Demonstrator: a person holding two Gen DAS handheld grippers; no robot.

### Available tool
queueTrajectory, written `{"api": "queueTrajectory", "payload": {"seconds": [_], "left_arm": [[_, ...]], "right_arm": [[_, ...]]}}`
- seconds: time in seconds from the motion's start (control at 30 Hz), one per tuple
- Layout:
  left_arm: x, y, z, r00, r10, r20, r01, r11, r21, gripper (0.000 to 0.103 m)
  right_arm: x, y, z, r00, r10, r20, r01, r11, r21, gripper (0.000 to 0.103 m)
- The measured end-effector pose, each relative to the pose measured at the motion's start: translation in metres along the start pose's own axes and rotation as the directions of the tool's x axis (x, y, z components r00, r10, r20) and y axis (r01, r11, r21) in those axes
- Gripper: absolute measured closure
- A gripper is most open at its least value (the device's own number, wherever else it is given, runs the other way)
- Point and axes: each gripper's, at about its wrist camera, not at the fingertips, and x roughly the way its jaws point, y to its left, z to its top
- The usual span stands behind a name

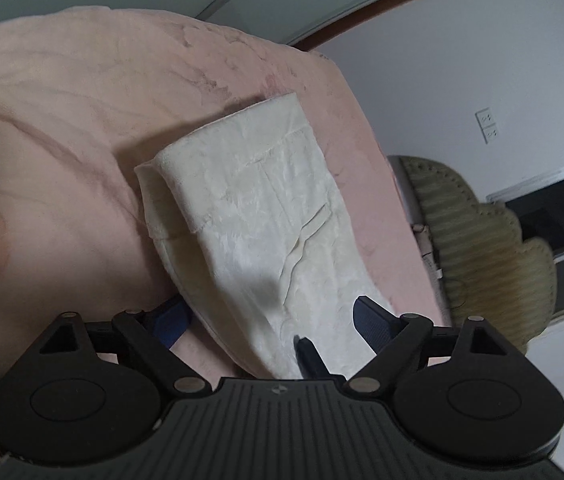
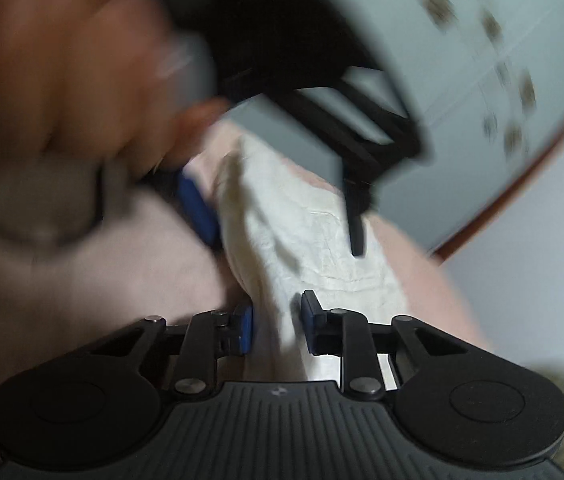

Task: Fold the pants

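A pink blanket (image 1: 62, 128) covers the bed, beside an olive cushioned chair (image 1: 477, 240) and a white wall (image 1: 461, 72).

1 pants (image 1: 258, 216), 2 grippers (image 1: 270, 316) (image 2: 278, 324), 1 blanket (image 1: 62, 120), 1 chair (image 1: 477, 248).

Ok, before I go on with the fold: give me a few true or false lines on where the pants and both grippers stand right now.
1. The pants are cream-white and lie on a pink blanket. True.
2. The left gripper is clamped shut on the cloth. False: its fingers stand wide apart, with the near end of the pants between them.
3. The right gripper has cloth between its blue pads. True.
4. The pants are spread out flat at full length. False: they are already folded over, with a layer doubled at the far end.
5. The right wrist view is sharp. False: it is motion-blurred.
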Motion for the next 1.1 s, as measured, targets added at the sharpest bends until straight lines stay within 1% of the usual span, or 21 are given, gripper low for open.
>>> {"api": "queueTrajectory", "payload": {"seconds": [0.03, 0.07, 0.13, 0.17, 0.23, 0.27, 0.3, 0.33, 0.4, 0.43, 0.47, 0.5, 0.53, 0.57, 0.67, 0.73, 0.8, 0.9, 0.93, 1.03, 1.1], "left_arm": [[0.003, 0.001, 0.002, 1.000, -0.010, 0.004, 0.010, 1.000, -0.011, 0.014], [0.005, 0.002, 0.005, 1.000, -0.021, 0.009, 0.021, 1.000, -0.021, 0.014], [0.012, 0.001, 0.012, 0.999, -0.031, 0.019, 0.032, 0.999, -0.038, 0.014], [0.016, 0.001, 0.016, 0.999, -0.032, 0.025, 0.033, 0.998, -0.047, 0.014], [0.021, 0.000, 0.022, 0.998, -0.031, 0.048, 0.033, 0.998, -0.048, 0.016], [0.023, -0.001, 0.026, 0.998, -0.024, 0.059, 0.027, 0.999, -0.040, 0.016], [0.025, -0.002, 0.028, 0.998, -0.016, 0.062, 0.018, 0.999, -0.039, 0.017], [0.028, -0.003, 0.030, 0.998, -0.012, 0.069, 0.015, 0.999, -0.036, 0.018], [0.029, -0.008, 0.031, 0.995, 0.019, 0.094, -0.020, 1.000, 0.005, 0.027], [0.029, -0.011, 0.030, 0.993, 0.046, 0.109, -0.050, 0.998, 0.036, 0.032], [0.030, -0.016, 0.029, 0.989, 0.079, 0.125, -0.089, 0.993, 0.073, 0.044], [0.031, -0.020, 0.028, 0.983, 0.117, 0.143, -0.134, 0.984, 0.115, 0.062], [0.032, -0.024, 0.027, 0.973, 0.159, 0.164, -0.186, 0.969, 0.163, 0.071], [0.034, -0.028, 0.025, 0.963, 0.196, 0.185, -0.233, 0.951, 0.204, 0.085], [0.028, -0.037, 0.019, 0.953, 0.201, 0.225, -0.259, 0.929, 0.266, 0.088], [0.023, -0.051, 0.012, 0.945, 0.195, 0.264, -0.277, 0.906, 0.320, 0.088], [0.014, -0.069, 0.002, 0.933, 0.174, 0.316, -0.295, 0.872, 0.390, 0.089], [0.000, -0.103, -0.022, 0.911, 0.120, 0.394, -0.325, 0.797, 0.510, 0.089], [-0.004, -0.116, -0.033, 0.904, 0.094, 0.416, -0.333, 0.765, 0.551, 0.089], [-0.011, -0.149, -0.066, 0.889, 0.015, 0.458, -0.348, 0.673, 0.653, 0.089], [-0.012, -0.168, -0.087, 0.888, -0.038, 0.457, -0.337, 0.622, 0.707, 0.089]], "right_arm": [[-0.002, -0.022, 0.001, 0.998, 0.057, 0.011, -0.058, 0.989, 0.139, 0.080], [-0.003, -0.042, 0.000, 0.994, 0.104, 0.028, -0.108, 0.961, 0.254, 0.080], [-0.004, -0.074, -0.004, 0.974, 0.221, 0.056, -0.224, 0.885, 0.409, 0.078], [-0.006, -0.087, -0.007, 0.958, 0.274, 0.084, -0.281, 0.843, 0.459, 0.078], [-0.015, -0.105, -0.012, 0.933, 0.322, 0.158, -0.356, 0.774, 0.523, 0.077], [-0.016, -0.114, -0.014, 0.923, 0.340, 0.179, -0.381, 0.741, 0.553, 0.077], [-0.015, -0.122, -0.017, 0.922, 0.341, 0.182, -0.381, 0.724, 0.575, 0.077], [-0.012, -0.125, -0.018, 0.937, 0.316, 0.150, -0.342, 0.739, 0.580, 0.077], [0.001, -0.121, -0.021, 0.972, 0.236, 0.000, -0.199, 0.819, 0.539, 0.077], [0.011, -0.116, -0.023, 0.975, 0.214, -0.063, -0.154, 0.847, 0.509, 0.077], [0.021, -0.111, -0.026, 0.968, 0.222, -0.113, -0.142, 0.864, 0.483, 0.077], [0.029, -0.108, -0.030, 0.964, 0.232, -0.134, -0.145, 0.873, 0.465, 0.077], [0.029, -0.107, -0.033, 0.969, 0.220, -0.114, -0.145, 0.878, 0.456, 0.077], [0.030, -0.108, -0.032, 0.968, 0.225, -0.116, -0.148, 0.876, 0.460, 0.077], [0.024, -0.125, -0.032, 0.971, 0.233, -0.060, -0.172, 0.846, 0.505, 0.076], [0.015, -0.131, -0.033, 0.982, 0.185, -0.039, -0.139, 0.846, 0.516, 0.076], [0.010, -0.140, -0.035, 0.988, 0.149, -0.032, -0.113, 0.853, 0.510, 0.075], [0.002, -0.149, -0.032, 0.994, 0.108, -0.008, -0.090, 0.864, 0.495, 0.063], [-0.002, -0.153, -0.033, 0.995, 0.101, 0.004, -0.090, 0.867, 0.489, 0.059], [-0.016, -0.161, -0.035, 0.994, 0.094, 0.053, -0.108, 0.870, 0.480, 0.057], [-0.025, -0.168, -0.039, 0.991, 0.093, 0.092, -0.126, 0.870, 0.477, 0.057]]}}
